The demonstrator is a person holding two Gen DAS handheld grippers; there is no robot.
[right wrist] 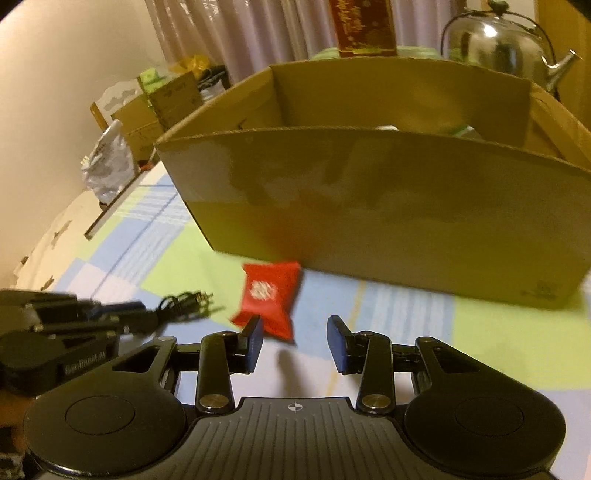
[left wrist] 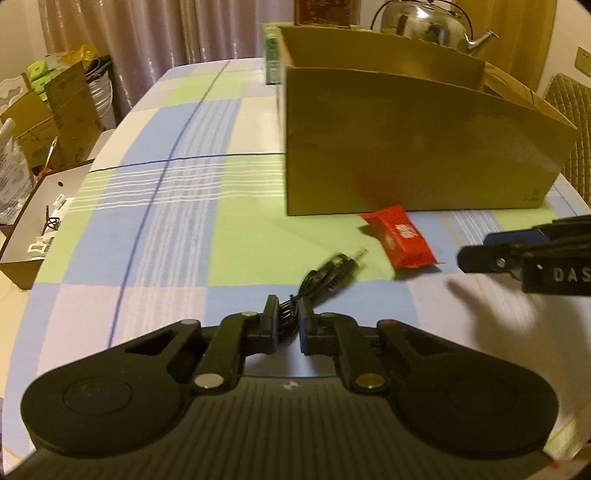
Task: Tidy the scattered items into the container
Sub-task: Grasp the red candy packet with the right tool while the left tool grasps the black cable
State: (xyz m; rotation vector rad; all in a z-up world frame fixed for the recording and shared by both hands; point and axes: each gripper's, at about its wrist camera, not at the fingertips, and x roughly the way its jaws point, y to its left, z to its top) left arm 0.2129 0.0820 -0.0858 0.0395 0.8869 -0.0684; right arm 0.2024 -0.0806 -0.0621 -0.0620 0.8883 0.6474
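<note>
Up front in my left wrist view, I count one cardboard box, one red packet and one black cable on the checked tablecloth. My left gripper has its fingers drawn narrow and pinched on the near end of the cable; the plug end sticks out ahead toward the packet, blurred, and I cannot tell whether it touches the cloth. The packet lies just in front of the box's near wall, close to its bottom edge. My right gripper enters from the right edge, near the packet; from this side I cannot tell how its fingers stand. Left of the box the cloth runs open to the table's curved edge, with one white-lined carton beyond it. One steel kettle stands behind the box.

Now the right wrist view: again one box, one packet, one cable. My right gripper has its fingers spread wide and holds nothing; the packet sits just ahead of the left finger, partly behind its tip. The left gripper comes in from the left with the cable in it. The box's top is open, its near rim well above the packet. Bare cloth lies between my fingers and to the right along the box wall. One kettle shows behind.
</note>
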